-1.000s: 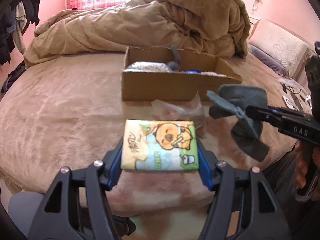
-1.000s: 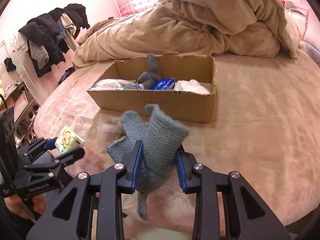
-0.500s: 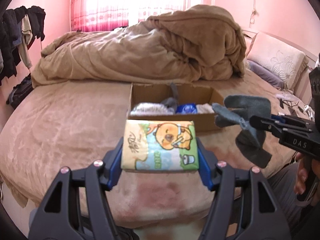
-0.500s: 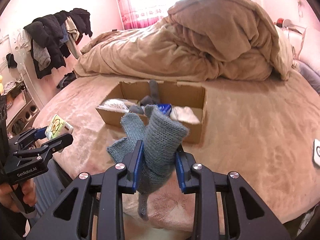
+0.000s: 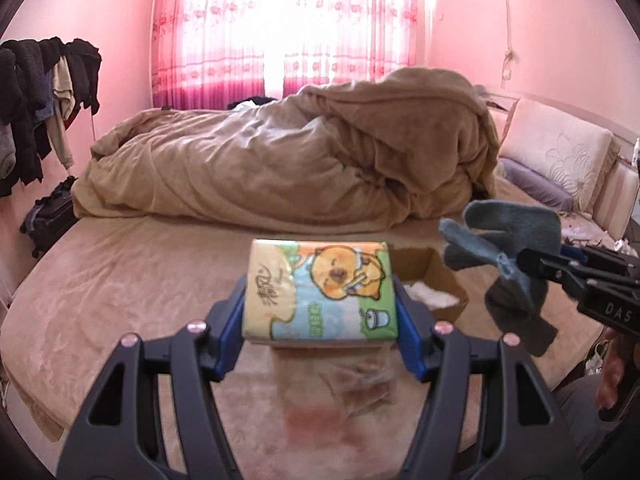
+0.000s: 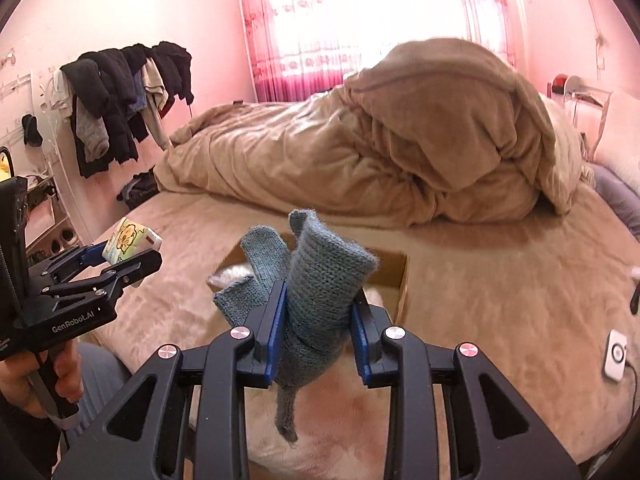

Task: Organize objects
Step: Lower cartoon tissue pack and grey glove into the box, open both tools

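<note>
Rumpled tan duvet (image 5: pixel 304 160) heaped across a round bed (image 5: pixel 120 280). Pink curtains (image 5: pixel 280 28) glowing behind. Dark clothes (image 6: pixel 124 96) hanging by the wall, pillow (image 5: pixel 560 160) at the headboard, small white device (image 6: pixel 615 354) on the bedcover.

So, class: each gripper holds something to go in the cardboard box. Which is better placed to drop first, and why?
Probably the right gripper: its glove hangs directly before the cardboard box. The left gripper, with its tissue pack, sits further left.
</note>
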Demonstrator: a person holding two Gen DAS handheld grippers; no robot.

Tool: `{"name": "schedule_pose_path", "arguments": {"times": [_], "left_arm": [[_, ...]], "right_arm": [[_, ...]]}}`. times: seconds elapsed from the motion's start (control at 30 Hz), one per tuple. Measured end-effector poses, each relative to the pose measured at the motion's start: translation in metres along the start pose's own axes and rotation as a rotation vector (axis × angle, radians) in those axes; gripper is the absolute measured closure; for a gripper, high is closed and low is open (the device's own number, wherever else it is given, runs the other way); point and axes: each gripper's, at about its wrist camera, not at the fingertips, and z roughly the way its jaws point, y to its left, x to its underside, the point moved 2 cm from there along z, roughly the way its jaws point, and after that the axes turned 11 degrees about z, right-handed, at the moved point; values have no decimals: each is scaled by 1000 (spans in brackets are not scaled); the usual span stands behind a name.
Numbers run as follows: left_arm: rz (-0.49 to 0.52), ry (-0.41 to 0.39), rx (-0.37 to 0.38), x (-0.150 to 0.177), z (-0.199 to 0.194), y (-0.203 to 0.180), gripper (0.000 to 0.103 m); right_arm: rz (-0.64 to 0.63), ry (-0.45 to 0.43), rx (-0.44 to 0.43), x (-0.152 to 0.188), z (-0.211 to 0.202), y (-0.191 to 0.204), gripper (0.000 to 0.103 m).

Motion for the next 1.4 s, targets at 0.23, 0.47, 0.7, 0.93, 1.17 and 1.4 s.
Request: {"name": "schedule_pose_path", "arguments": {"times": [0.23,0.47,0.7,0.93,1.17,1.4], "left_arm": [[0,-33,23,-20,10,-1,38],[-18,-10,72,-31,45,-4,38],[-40,25,119,-35,91,-5,38],[-35,62,132,-35,133,-8,38],[-2,147,107,-17,176,-18,38],[11,241,117,6,206,-21,38]], "right_arm": [[-16,-32,-4,-20,3,3,73],[-13,-26,-14,-33,26,-6,73],[-48,-5,-24,-40,57,-6,73],[-78,29,-18,-50,94,-10,73],[-59,110,-1,-33,141,-28,73],[-43,188,4,-10,169,-39,72]]}}
